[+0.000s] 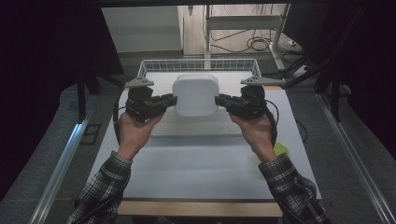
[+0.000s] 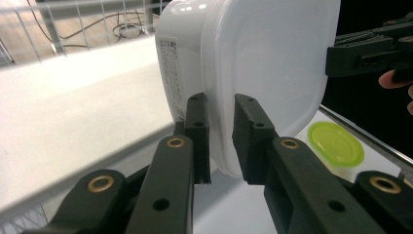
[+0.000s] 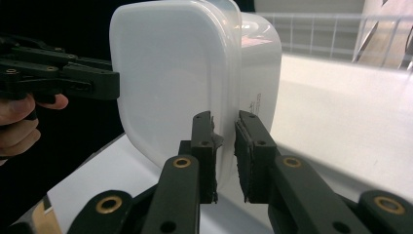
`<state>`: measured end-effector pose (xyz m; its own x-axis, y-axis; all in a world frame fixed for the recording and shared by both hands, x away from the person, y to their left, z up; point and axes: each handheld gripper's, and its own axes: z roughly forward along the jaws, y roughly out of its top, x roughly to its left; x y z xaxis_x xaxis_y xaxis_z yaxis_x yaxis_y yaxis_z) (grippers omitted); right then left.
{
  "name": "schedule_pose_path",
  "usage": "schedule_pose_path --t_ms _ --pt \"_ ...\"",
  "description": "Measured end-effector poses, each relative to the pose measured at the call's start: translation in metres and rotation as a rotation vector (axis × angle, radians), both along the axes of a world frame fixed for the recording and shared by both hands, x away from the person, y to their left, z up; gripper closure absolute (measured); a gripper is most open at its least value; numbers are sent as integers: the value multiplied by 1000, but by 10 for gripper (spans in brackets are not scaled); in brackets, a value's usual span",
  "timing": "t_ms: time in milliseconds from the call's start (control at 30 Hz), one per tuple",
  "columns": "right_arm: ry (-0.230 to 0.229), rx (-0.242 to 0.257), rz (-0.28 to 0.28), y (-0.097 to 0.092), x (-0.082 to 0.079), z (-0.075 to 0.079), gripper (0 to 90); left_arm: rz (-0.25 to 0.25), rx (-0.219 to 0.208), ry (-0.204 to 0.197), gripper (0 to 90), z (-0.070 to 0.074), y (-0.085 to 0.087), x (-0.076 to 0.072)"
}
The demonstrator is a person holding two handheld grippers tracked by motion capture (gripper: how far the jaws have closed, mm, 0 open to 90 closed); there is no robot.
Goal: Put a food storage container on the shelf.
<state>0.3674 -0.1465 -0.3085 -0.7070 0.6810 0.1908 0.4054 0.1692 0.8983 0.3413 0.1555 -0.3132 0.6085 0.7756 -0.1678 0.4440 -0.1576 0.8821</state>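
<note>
Between the left hand-held gripper and right hand-held gripper, each clamping an opposite rim, the white container hangs above the desk.

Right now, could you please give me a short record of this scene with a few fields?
held thing: white plastic container, lifted above the table
left tongs: shut on the container's left rim
right tongs: shut on its right rim
container pose: roughly level in the high view, lid on
behind it: white wire basket
also on table: green lid, near the right edge
surface: white sheet over a wooden board
</note>
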Motion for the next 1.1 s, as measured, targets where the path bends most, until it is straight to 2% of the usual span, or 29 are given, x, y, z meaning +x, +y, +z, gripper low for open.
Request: schedule_pose_path --t_ms 133,200,400,500,667,867,1100 --pt "-4 -4 -7 1 7 8 788 9 -6 -3 775 8 -1 10" --pt "-2 -5 -16 2 16 12 786 10 -5 0 775 12 -2 19" --pt "15 -4 -39 0 32 12 782 15 -14 18 775 11 -5 36" --pt "44 6 -52 -1 44 9 778 15 -28 31 776 9 -6 46" --pt "71 17 -60 -2 52 5 772 15 -41 36 775 6 -7 52" --pt "85 18 -69 -1 59 1 765 24 -28 27 762 1 -9 57" --pt "96 55 -59 -1 65 2 755 34 -28 -5 711 -3 -8 61"
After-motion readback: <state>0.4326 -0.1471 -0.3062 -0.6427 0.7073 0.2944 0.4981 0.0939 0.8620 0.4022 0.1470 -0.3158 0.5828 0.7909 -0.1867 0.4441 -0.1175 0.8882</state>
